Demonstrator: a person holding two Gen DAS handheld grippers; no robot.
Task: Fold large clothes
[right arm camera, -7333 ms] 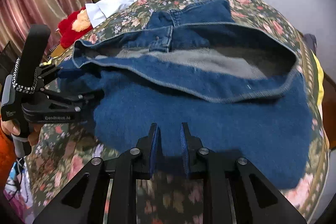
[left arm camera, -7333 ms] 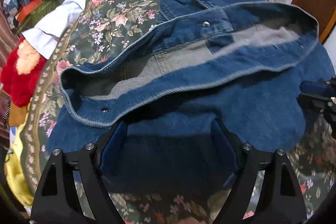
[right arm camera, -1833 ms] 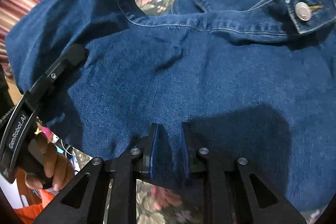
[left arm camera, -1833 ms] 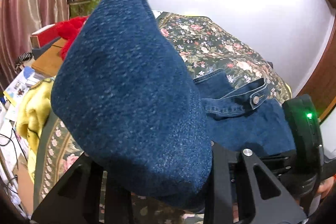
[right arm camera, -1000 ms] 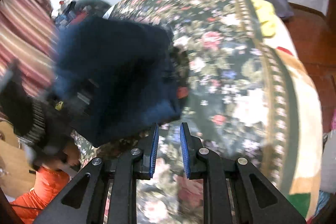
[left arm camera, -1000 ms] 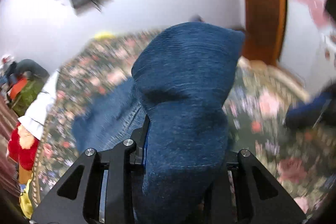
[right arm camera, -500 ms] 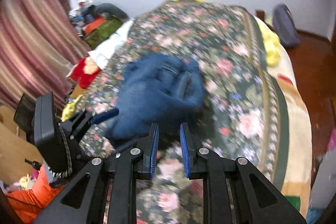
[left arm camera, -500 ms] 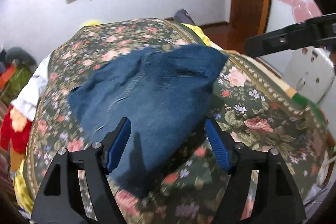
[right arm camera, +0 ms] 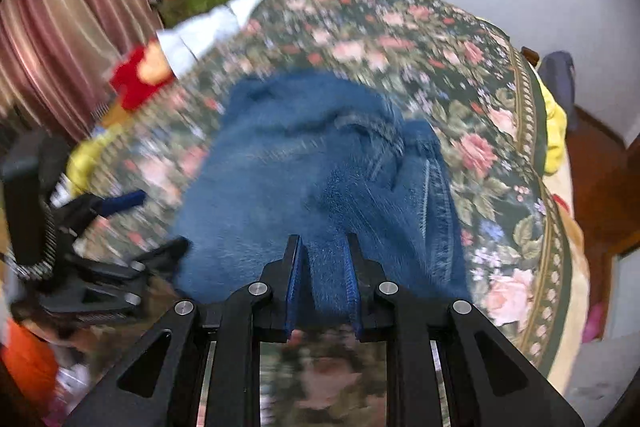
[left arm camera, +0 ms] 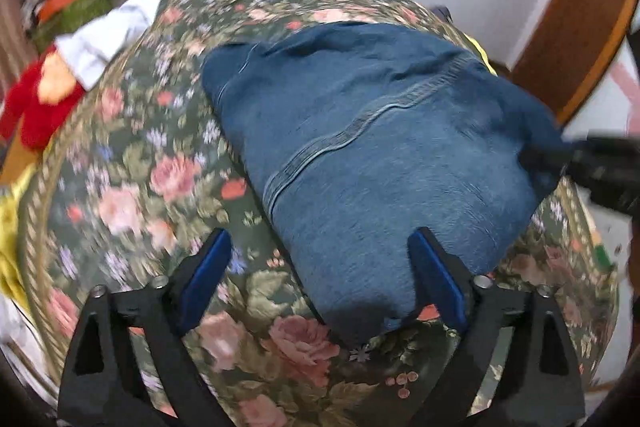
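My left gripper (left arm camera: 320,279) has just opened wide, nothing clamped; right gripper (right arm camera: 322,267) pinches the denim jacket (left arm camera: 380,155) near the bedspread (left arm camera: 132,187) front edge. Tugging could unravel that fold.

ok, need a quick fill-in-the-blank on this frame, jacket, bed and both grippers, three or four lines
1. The folded denim jacket lies on a bedspread printed with ____.
2. The left gripper has just been opening and now its jaws stand ____, pads off the denim.
3. The right gripper is ____ on an edge of the jacket.
4. The red plush toy lies at the bed's edge next to a ____ cloth.

Missing words: flowers; open; shut; white
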